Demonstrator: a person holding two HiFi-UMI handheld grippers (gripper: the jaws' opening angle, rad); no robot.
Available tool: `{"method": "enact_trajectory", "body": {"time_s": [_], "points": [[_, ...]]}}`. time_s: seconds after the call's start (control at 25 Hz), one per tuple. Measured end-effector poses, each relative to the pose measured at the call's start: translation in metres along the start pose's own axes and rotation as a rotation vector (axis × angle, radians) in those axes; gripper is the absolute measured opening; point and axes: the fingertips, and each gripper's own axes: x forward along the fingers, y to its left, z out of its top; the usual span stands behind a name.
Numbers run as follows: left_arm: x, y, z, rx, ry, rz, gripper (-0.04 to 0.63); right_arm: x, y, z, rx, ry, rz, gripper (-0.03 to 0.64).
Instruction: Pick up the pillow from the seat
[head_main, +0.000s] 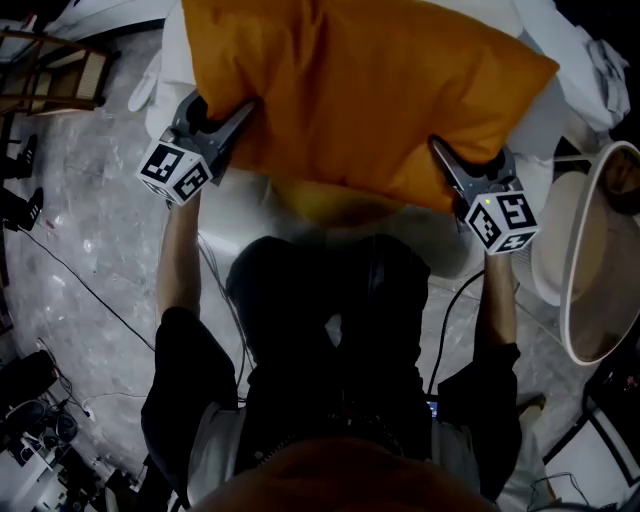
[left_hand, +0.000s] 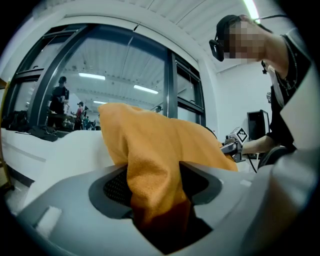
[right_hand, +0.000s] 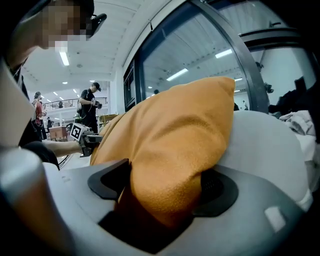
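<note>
pillow: big orange fabric pillow (head_main: 370, 90), soft fuzzy cover, held by its near edge at two corners
pillow place: over the white smooth curved seat (head_main: 235, 212). Far part lies against the seat in the right gripper view. Cannot tell if it is clear of the seat.
left gripper: grey two-jaw left gripper (head_main: 222, 115) at the pillow's near-left corner, marker cube toward the person
left jaws: clamped on the pillow. A fold of orange cloth (left_hand: 155, 150) is bunched between the dark pads, pressed on both sides.
right gripper: grey two-jaw right gripper (head_main: 455, 165) at the near-right corner, marker cube toward the person
right jaws: clamped on the pillow. A thick puffed corner (right_hand: 175, 145) fills the gap, so the jaws stand wider than the left ones.
arms: both forearms bare, reaching forward, well apart, pillow spans between them
floor: grey mottled floor (head_main: 90, 200) left of the seat, thin black cable (head_main: 80, 285) across it
right side: round white-rimmed beige basket (head_main: 600, 250) beside the seat
background: big dark-framed windows (left_hand: 125, 65) behind the seat
</note>
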Motion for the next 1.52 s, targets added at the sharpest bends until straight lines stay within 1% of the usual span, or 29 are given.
{"method": "enact_trajectory", "body": {"time_s": [0.12,0.36,0.44,0.6,0.84,1.04,1.28,1.4,1.52], "points": [[-0.003,0.0,0.034,0.003,-0.006,-0.002,0.293,-0.009,0.003,0.031,-0.002,-0.01,-0.004,0.383],[-0.013,-0.007,0.133,0.0,-0.029,0.007,0.293,-0.042,0.012,0.122,-0.016,-0.012,-0.015,0.379],[-0.015,-0.01,0.176,0.001,-0.038,0.004,0.291,-0.057,0.013,0.163,-0.025,-0.024,-0.018,0.371],[-0.021,-0.008,0.279,0.021,-0.073,0.001,0.291,-0.084,0.022,0.261,-0.048,-0.062,-0.035,0.371],[-0.04,-0.025,0.416,0.021,-0.055,0.001,0.292,-0.136,0.037,0.383,-0.018,-0.052,-0.035,0.371],[-0.048,-0.03,0.534,0.043,-0.075,0.014,0.291,-0.168,0.045,0.49,-0.019,-0.072,-0.042,0.371],[-0.061,-0.025,0.652,0.059,-0.095,-0.004,0.292,-0.193,0.058,0.6,-0.021,-0.071,-0.056,0.37],[-0.06,-0.026,0.704,0.08,-0.112,-0.016,0.291,-0.204,0.058,0.644,-0.023,-0.076,-0.063,0.37],[-0.064,-0.028,0.746,0.087,-0.129,-0.014,0.293,-0.214,0.06,0.682,-0.036,-0.077,-0.066,0.37]]}}
